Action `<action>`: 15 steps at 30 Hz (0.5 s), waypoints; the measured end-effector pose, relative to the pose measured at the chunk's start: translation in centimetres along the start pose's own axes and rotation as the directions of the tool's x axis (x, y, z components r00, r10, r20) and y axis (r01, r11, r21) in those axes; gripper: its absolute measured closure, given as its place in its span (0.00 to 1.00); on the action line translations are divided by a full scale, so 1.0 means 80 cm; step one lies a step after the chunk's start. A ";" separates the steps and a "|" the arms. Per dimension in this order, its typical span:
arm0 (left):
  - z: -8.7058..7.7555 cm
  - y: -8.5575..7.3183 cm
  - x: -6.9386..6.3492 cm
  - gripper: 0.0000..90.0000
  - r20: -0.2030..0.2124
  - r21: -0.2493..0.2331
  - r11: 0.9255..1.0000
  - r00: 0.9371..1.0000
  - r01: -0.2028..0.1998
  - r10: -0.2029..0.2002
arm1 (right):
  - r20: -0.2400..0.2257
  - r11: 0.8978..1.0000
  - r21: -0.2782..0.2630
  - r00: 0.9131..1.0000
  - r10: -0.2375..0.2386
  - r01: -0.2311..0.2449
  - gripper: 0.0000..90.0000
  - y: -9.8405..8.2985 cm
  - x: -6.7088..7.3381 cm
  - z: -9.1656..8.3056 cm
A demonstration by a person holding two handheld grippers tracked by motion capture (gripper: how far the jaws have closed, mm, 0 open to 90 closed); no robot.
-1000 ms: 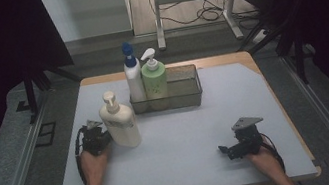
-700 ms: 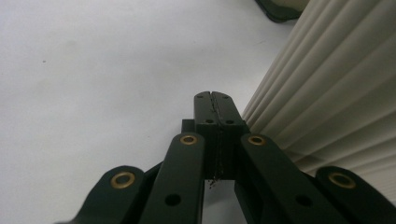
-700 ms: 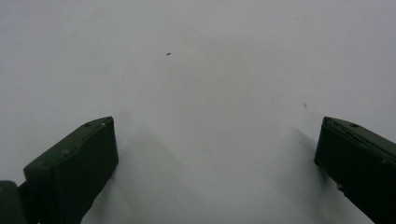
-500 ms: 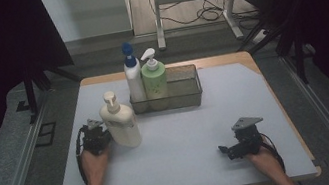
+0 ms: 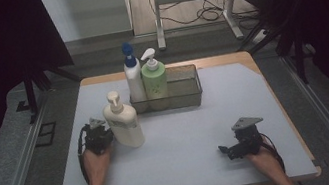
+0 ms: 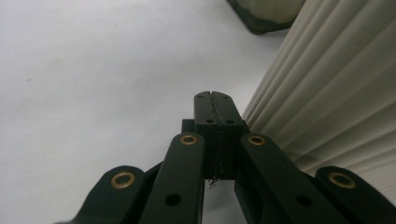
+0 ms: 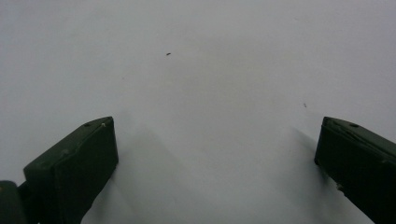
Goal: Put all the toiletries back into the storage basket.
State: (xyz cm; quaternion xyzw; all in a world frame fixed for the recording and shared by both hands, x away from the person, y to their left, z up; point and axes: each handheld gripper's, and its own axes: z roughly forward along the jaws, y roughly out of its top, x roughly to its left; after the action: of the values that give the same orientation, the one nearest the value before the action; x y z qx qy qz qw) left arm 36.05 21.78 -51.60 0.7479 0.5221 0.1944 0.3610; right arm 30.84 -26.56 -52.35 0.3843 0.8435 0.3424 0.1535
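Risk: closed left tool [image 6: 215,100] beside the cream bottle [image 5: 125,124] could tip it; right tool [image 5: 230,150] sits open.

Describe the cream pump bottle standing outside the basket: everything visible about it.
The cream pump bottle looks like plastic, with a rounded flat-sided body, a pale label and a matching pump head. It stands upright on the grey mat, in front of the mesh basket. The left gripper, jaws shut, sits right beside its ribbed side; contact is unclear.
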 end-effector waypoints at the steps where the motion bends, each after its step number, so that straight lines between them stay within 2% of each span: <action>1: 0.001 0.001 -0.002 0.99 0.003 0.001 1.000 1.000 -0.004 0.004 | 0.000 1.000 0.000 1.000 0.000 0.000 0.00 0.000 0.000 0.000; 15: 0.005 0.007 -0.029 0.99 0.053 -0.002 0.998 0.997 -0.058 0.058 | 0.000 1.000 0.000 1.000 0.000 0.000 0.00 0.000 0.000 0.000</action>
State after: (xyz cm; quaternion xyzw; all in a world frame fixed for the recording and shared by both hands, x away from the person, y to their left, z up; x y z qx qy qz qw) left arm 35.81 19.37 -51.21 0.7676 0.4902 0.1849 0.3691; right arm 30.84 -26.55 -52.35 0.3844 0.8435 0.3422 0.1533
